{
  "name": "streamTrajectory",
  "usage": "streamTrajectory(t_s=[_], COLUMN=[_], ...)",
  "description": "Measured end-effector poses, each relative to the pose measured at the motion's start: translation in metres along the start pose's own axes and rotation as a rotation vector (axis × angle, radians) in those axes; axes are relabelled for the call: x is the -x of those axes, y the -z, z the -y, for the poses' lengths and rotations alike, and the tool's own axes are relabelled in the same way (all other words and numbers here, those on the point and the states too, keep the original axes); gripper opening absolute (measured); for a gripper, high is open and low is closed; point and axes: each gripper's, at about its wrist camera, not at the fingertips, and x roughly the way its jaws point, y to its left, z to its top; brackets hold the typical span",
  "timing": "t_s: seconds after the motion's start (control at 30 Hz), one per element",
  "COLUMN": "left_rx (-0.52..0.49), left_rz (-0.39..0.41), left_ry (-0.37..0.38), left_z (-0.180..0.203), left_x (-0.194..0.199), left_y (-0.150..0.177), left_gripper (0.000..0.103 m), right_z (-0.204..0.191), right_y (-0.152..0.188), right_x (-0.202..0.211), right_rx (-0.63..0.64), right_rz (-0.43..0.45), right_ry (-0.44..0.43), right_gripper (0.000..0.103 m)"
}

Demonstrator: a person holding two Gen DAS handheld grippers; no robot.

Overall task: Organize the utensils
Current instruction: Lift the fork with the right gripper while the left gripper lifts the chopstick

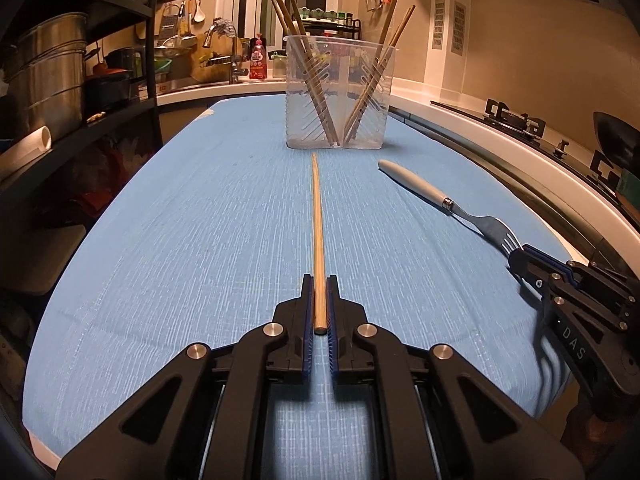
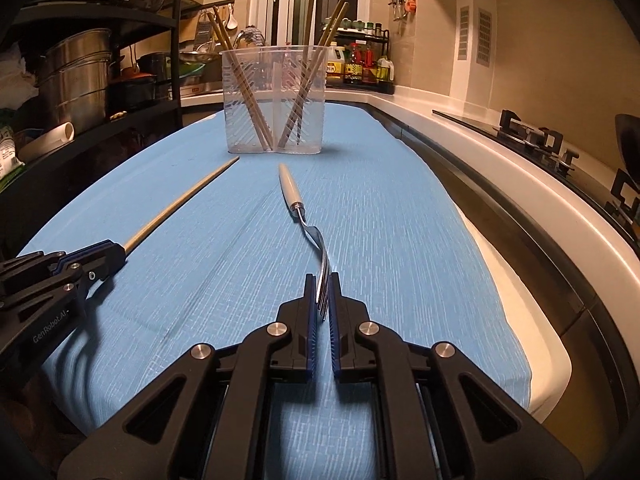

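The left gripper [image 1: 320, 280] is pressed together on the thick end of a wooden chopstick [image 1: 317, 220], whose thin tip is pointed at the clear divided holder [image 1: 340, 92]. The right gripper [image 2: 323, 280] is pinched on the tines of a fork [image 2: 298, 204], its pale handle laid toward the same holder. Both utensils are rested on the blue cloth [image 1: 200, 220], well apart from each other, with bare cloth seen between them and short of the holder. More chopsticks [image 2: 248, 96] are seen leaning in both of its compartments. The cloth's right edge is bordered by a white counter rim [image 2: 500, 168] and a stove [image 2: 532, 136]; dark shelving [image 1: 80, 92] is set along the left edge.
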Motion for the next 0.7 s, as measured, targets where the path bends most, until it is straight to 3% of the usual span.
streamTrajectory(t_s=[0.4,0.7], left_rx=[-0.014,-0.016], left_rz=[0.006,0.02], left_ry=[-0.005,-0.006], left_z=[0.003,-0.005], left_x=[-0.003,0.016], left_y=[-0.003,0.012], left_gripper=[0.007,0.006], right_z=[0.004,0.008], right_y=[-0.001,0.012], right_x=[-0.004,0.018], right_rx=[-0.039,-0.072], right_rz=[-0.014,-0.041], right_ry=[0.006,0.027], right_gripper=[0.005,0.006])
